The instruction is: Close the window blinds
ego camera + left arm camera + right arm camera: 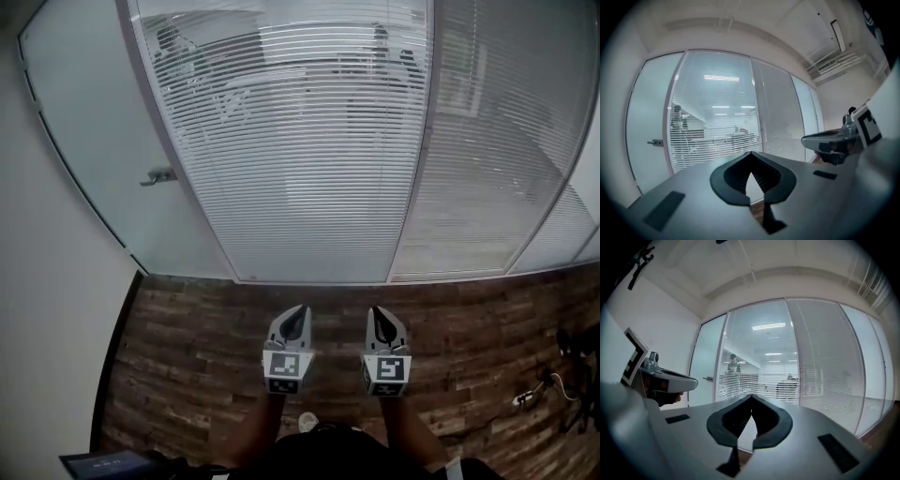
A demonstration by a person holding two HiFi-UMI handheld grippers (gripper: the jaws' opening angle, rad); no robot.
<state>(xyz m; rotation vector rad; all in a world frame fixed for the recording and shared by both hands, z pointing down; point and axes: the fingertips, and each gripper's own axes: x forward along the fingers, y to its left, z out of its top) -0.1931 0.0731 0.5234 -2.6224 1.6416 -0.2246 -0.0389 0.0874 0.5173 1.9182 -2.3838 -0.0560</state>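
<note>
Blinds (300, 141) hang in the middle glass panel straight ahead. Slats are tilted open enough to see thru to a lit room w/ ppl behind. The right panel (497, 159) has its own slats turned tighter, nearly opaque. Left of the blinds is a frosted glass door (89, 141) w/ a handle (159, 175), then a white wall (42, 300). A strip of wood floor (206, 328) lies btwn the glass and the grippers; cables (548, 384) sit on it at far right, off to the side.

Both grippers are held side by side, about level, aimed at the blinds but well apart from them, touching nothing. Left gripper (298, 311): jaw tips pressed together, nothing btwn them. Right gripper (379, 313): same, fully closed and empty.
</note>
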